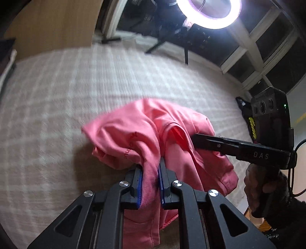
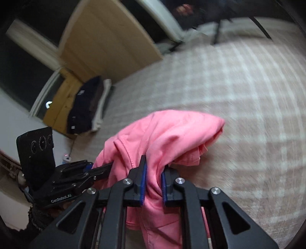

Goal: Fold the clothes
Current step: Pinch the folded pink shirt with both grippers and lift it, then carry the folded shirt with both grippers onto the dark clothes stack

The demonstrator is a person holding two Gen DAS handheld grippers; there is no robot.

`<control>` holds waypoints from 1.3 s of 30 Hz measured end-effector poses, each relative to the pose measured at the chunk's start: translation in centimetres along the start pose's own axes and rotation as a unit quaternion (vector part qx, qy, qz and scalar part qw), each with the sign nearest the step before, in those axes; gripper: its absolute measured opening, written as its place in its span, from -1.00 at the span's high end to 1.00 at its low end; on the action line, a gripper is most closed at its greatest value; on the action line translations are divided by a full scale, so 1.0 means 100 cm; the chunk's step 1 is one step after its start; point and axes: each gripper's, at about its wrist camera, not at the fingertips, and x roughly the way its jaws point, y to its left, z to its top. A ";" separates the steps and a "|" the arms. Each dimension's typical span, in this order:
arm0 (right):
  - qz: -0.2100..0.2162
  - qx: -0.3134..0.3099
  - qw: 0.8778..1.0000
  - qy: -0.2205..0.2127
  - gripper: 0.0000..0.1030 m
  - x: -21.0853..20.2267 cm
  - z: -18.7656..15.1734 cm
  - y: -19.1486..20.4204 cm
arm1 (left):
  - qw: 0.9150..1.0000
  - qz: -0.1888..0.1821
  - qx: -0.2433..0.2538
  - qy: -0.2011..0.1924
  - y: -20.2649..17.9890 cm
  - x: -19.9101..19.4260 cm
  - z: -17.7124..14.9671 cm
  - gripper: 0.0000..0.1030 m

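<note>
Over a pale checked bedcover hangs one pink garment, bunched and lifted clear of the cloth, gripped at two places; the left gripper has its two blue pads pinched narrow on a fold of the pink fabric, and the right gripper likewise has its pair of blue pads closed tight on another fold, so both tongs hold the same garment, close beside one another. Dark red lettering runs along the garment in the left wrist view, too creased to read. From the left wrist view the right gripper enters from the right, its body marked "DAS"; from the right wrist view the left gripper enters from the left, marked "GenRobot.AI". One ring light glows at the top, on a black stand; one stack of dark folded clothes lies beyond the bedcover's far edge.
</note>
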 end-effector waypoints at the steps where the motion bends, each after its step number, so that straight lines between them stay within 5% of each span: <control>1: 0.004 -0.008 1.000 -0.006 0.75 -0.003 0.005 0.010 | 1.000 0.002 0.006 -0.009 0.004 -0.012 0.002 0.77; 8: 0.032 -0.075 0.996 -0.048 0.75 0.008 0.049 0.111 | 0.997 0.015 0.027 -0.075 0.050 -0.082 0.038 0.77; 15: 0.055 -0.130 0.986 -0.091 0.75 0.070 0.109 0.242 | 0.989 0.060 0.073 -0.113 0.153 -0.179 0.071 0.76; 22: 0.053 -0.143 0.982 -0.112 0.76 0.148 0.163 0.331 | 0.975 0.123 0.129 -0.134 0.262 -0.272 0.123 0.76; 25: 0.023 -0.145 0.985 -0.095 0.76 0.189 0.166 0.334 | 0.974 0.129 0.139 -0.124 0.311 -0.282 0.138 0.76; 27: -0.006 -0.139 0.990 -0.034 0.74 0.235 0.156 0.318 | 0.978 0.123 0.128 -0.106 0.343 -0.270 0.135 0.73; 29: -0.034 -0.129 0.990 0.048 0.72 0.283 0.141 0.299 | 0.986 0.130 0.100 -0.041 0.388 -0.233 0.117 0.62; 31: -0.011 -0.107 0.993 0.046 0.70 0.284 0.134 0.289 | 0.988 0.142 0.063 0.025 0.433 -0.196 0.094 0.63; 34: -0.009 -0.112 0.994 0.016 0.59 0.252 0.137 0.292 | 0.995 0.088 0.023 -0.027 0.450 -0.212 0.081 0.56; 37: 0.002 -0.129 0.991 -0.029 0.25 0.218 0.145 0.297 | 0.993 0.088 0.024 -0.079 0.449 -0.242 0.080 0.49; 39: -0.005 -0.142 0.989 -0.045 0.24 0.212 0.158 0.298 | 0.989 0.095 0.022 -0.107 0.454 -0.258 0.087 0.47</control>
